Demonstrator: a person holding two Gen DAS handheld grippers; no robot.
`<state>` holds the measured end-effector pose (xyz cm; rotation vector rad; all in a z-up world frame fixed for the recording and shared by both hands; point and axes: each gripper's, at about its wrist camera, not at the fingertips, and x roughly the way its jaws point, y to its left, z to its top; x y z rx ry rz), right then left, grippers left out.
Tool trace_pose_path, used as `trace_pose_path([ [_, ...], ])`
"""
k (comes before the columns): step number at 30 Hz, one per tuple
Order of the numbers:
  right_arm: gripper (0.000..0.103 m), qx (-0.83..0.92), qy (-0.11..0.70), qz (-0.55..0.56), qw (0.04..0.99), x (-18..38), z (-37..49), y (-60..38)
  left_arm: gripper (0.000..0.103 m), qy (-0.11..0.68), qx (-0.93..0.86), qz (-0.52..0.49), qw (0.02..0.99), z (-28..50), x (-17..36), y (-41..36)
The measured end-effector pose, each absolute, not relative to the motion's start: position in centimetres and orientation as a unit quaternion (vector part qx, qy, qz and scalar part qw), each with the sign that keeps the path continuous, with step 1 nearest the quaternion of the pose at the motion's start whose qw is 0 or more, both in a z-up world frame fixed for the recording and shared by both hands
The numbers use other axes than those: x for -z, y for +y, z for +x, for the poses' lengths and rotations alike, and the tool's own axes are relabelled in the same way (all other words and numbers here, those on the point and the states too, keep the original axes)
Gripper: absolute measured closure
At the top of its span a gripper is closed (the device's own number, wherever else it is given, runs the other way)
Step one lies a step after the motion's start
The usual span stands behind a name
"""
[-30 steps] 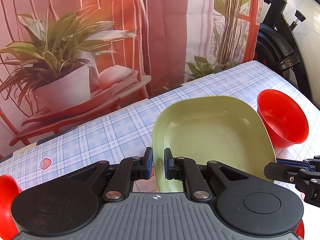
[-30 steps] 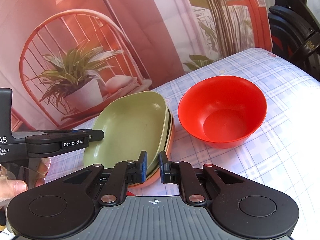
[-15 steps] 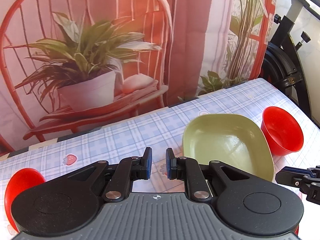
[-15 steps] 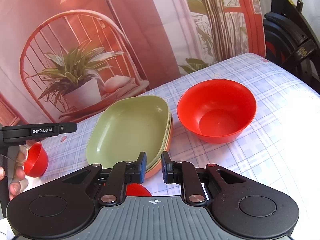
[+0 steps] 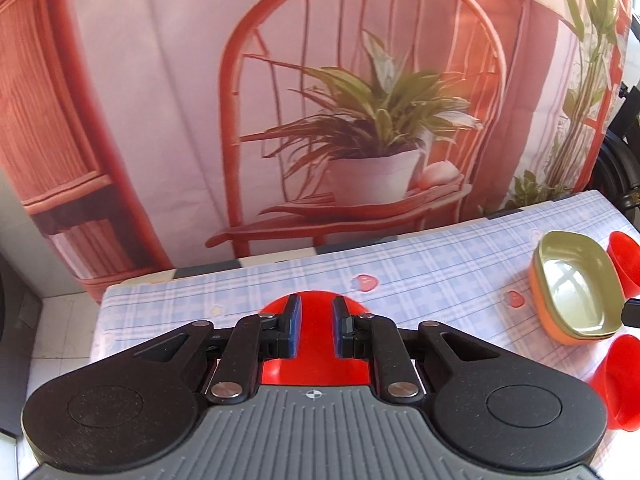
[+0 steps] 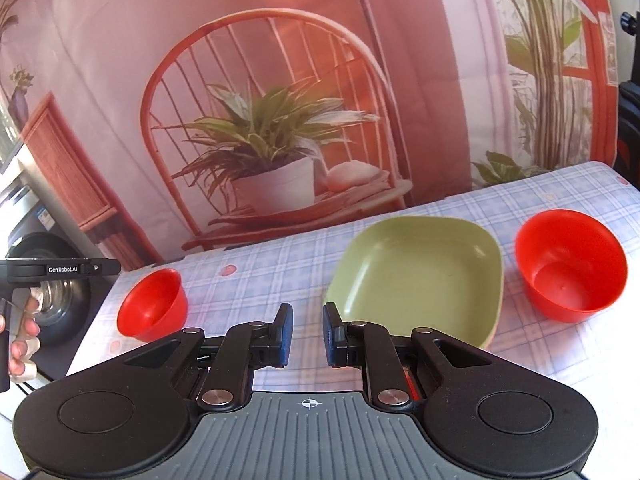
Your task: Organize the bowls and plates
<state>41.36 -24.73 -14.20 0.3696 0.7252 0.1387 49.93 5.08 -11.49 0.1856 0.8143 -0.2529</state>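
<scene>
My left gripper [image 5: 314, 326] is open and empty, right above a small red bowl [image 5: 316, 344] near the table's left end; that bowl also shows in the right wrist view [image 6: 154, 304]. My right gripper [image 6: 307, 334] is open and empty over the cloth. A stack of plates, green on top [image 6: 420, 276], orange below, lies ahead of it to the right; it shows in the left wrist view [image 5: 572, 288]. A larger red bowl [image 6: 570, 264] stands right of the stack. Another red bowl [image 5: 618, 380] sits near the front.
The table has a blue checked cloth [image 6: 280, 264] and ends at the left near a dark appliance [image 6: 52, 280]. A printed backdrop [image 6: 260, 100] hangs along the far edge. Black exercise equipment [image 5: 624, 176] stands past the right end.
My left gripper has swung left from the green plate to above the small red bowl, and its jaws have widened. My right gripper has pulled back and left from the stack and opened wider.
</scene>
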Motion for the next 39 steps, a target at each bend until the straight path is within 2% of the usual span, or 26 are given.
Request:
trace_pose_path([
  [7, 0.087, -0.131, 0.377, 0.141, 0.906, 14.4, 45.7, -17.7, 0.085, 0.396, 0.092, 0.032, 0.913, 51.5, 12.4, 11.5],
  [16, 0.084, -0.155, 0.387, 0.138, 0.898, 16.5, 51.2, -12.2, 0.085, 0.410, 0.109, -0.021, 0.905, 51.9, 17.3, 12.5],
  [18, 0.084, -0.158, 0.396, 0.129, 0.895, 17.0, 52.0, -11.2, 0.084, 0.410, 0.115, -0.023, 0.905, 52.0, 17.9, 12.5],
  [20, 0.083, -0.165, 0.398, 0.115, 0.895, 17.3, 52.7, -10.2, 0.073, 0.409, 0.118, -0.021, 0.905, 52.0, 18.6, 12.7],
  [21, 0.082, -0.166, 0.400, 0.112, 0.895, 17.5, 52.9, -9.8, 0.072, 0.408, 0.120, -0.024, 0.905, 52.0, 18.9, 12.9],
  [29, 0.076, -0.164, 0.421, 0.119, 0.884, 19.6, 54.3, -7.9, 0.072, 0.399, 0.146, -0.057, 0.904, 51.7, 19.7, 13.1],
  [32, 0.079, -0.173, 0.423, 0.118, 0.882, 19.9, 54.3, -7.3, 0.072, 0.396, 0.145, -0.069, 0.904, 51.4, 19.8, 13.1],
  [33, 0.083, -0.176, 0.422, 0.117, 0.882, 19.9, 54.2, -7.1, 0.074, 0.393, 0.142, -0.067, 0.906, 51.2, 19.8, 13.0],
  [35, 0.085, -0.178, 0.419, 0.113, 0.883, 19.8, 54.2, -6.8, 0.091, 0.393, 0.148, -0.069, 0.905, 51.0, 19.7, 12.9],
  [39, 0.091, -0.178, 0.416, 0.120, 0.883, 19.5, 54.0, -6.6, 0.091, 0.394, 0.144, -0.073, 0.905, 50.6, 19.5, 13.2],
])
